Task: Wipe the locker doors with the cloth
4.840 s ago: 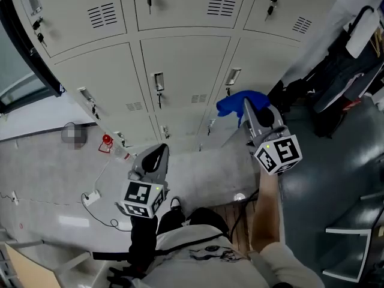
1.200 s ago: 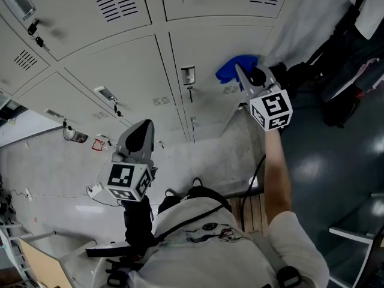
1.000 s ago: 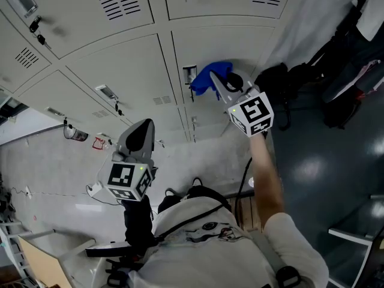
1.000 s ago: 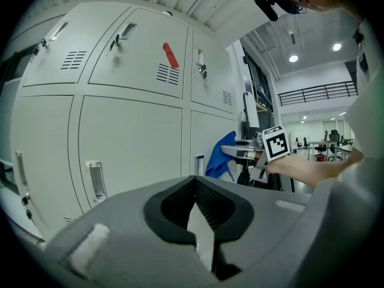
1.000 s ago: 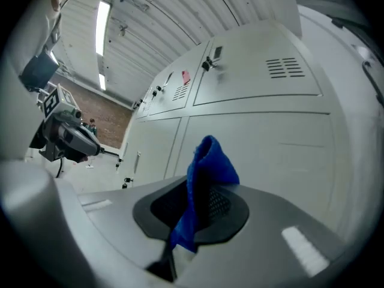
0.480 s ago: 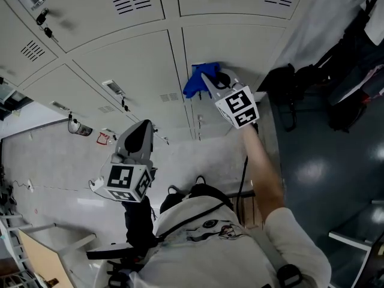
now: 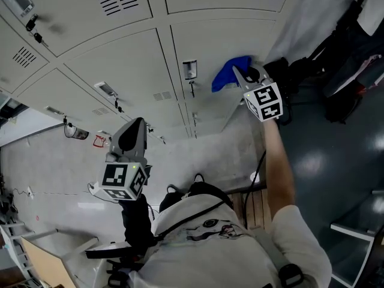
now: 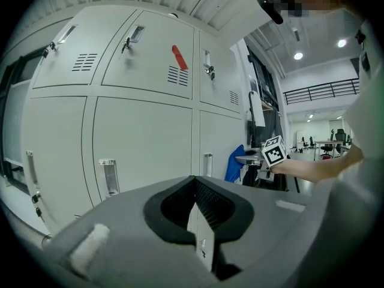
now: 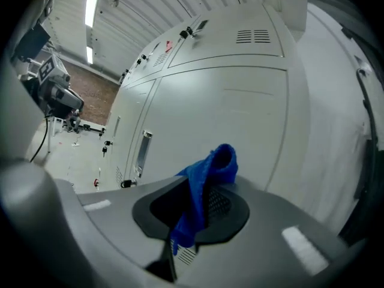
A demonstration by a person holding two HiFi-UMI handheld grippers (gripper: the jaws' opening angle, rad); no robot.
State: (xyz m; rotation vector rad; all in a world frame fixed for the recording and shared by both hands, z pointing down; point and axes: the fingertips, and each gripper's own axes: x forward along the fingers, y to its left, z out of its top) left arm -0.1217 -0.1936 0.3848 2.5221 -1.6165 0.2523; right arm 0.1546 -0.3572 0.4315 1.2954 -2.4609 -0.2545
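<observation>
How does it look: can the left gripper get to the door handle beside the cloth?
Probably yes. The left gripper, jaws shut on nothing, has open air between it and the handle. The right gripper holds the cloth just right of it, so the two could crowd.

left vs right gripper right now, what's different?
The left gripper is shut on nothing; the right gripper is shut on the blue cloth. The left hangs low, back from the lockers; the right reaches out to a locker door. Shared: grey jaws, a marker cube each.
</observation>
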